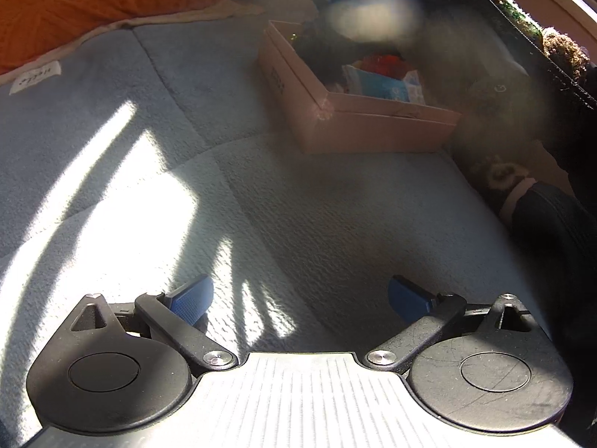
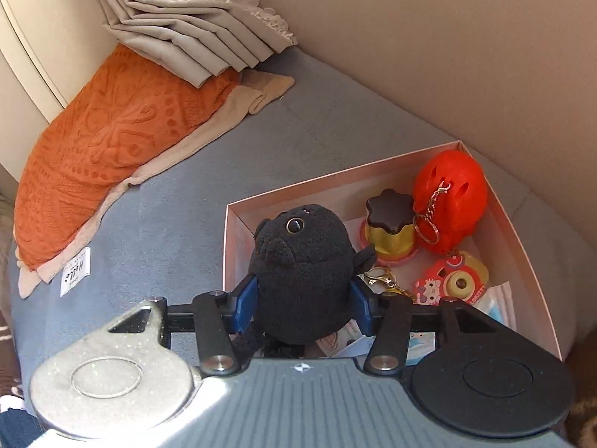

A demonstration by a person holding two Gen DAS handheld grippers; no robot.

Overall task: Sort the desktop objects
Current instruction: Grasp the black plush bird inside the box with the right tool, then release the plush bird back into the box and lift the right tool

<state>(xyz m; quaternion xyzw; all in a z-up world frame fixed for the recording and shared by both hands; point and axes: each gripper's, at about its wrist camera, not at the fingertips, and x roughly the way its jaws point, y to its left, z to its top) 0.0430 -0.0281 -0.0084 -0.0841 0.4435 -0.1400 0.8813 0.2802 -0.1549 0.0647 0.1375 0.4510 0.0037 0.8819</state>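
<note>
My right gripper [image 2: 304,298] is shut on a black plush toy [image 2: 304,254], its blue pads pressing on both sides. It holds the toy upright over the near left corner of an open pink box [image 2: 516,246]. In the box lie a red hollow ball with a key ring [image 2: 453,201], a gold cup with a brown star lid [image 2: 390,231], a small red and yellow toy camera [image 2: 453,280] and some papers. My left gripper [image 1: 300,291] is open with nothing between its fingers, low over the blue-grey mat [image 1: 186,119]. The same pink box [image 1: 373,123] stands ahead, partly washed out by glare.
An orange cushion [image 2: 112,149] on a beige towel and folded grey curtains [image 2: 194,26] lie at the far left. A white label [image 2: 76,270] is on the mat. A beige wall runs behind the box. A furry slipper and a dark trouser leg [image 1: 541,216] sit at the right.
</note>
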